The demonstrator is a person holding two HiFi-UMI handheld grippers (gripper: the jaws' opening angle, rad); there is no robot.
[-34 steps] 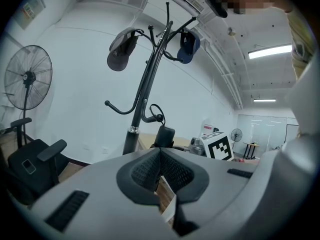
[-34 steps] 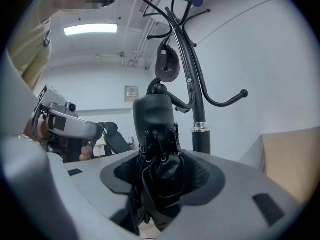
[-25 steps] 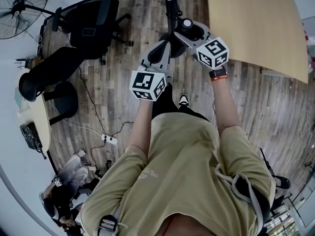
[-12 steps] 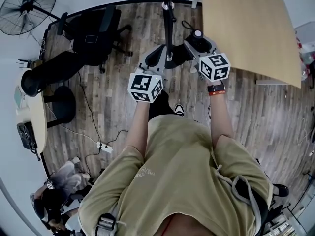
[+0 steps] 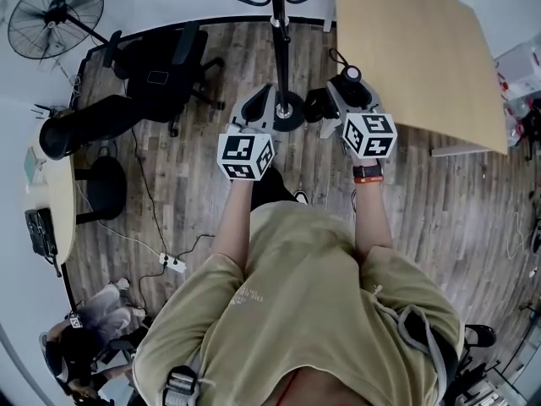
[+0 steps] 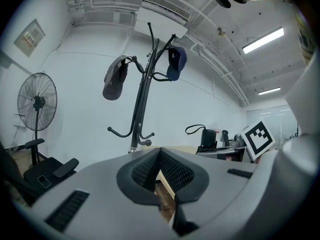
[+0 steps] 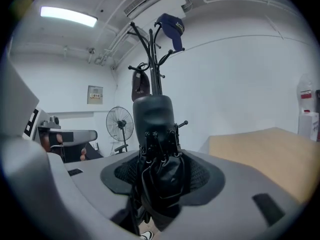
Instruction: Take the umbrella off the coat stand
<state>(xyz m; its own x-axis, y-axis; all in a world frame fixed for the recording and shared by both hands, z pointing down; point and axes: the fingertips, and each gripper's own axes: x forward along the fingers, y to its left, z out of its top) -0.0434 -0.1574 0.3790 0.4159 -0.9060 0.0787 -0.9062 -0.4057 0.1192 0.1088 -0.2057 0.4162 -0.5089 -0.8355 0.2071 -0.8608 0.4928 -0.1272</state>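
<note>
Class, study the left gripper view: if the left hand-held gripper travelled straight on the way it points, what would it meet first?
Most likely the pole of the coat stand, which rises just left of the line of the left hand-held gripper. If it slips past, the white wall behind. Depth is unclear.

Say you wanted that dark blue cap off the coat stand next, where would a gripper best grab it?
Probably the loose lower edge of the dark blue cap, which hangs free below its hook on the coat stand. Come from the outer side, away from the pole, then lift, since the hook curls upward. The left gripper is empty; the right gripper holds the folded umbrella.
</note>
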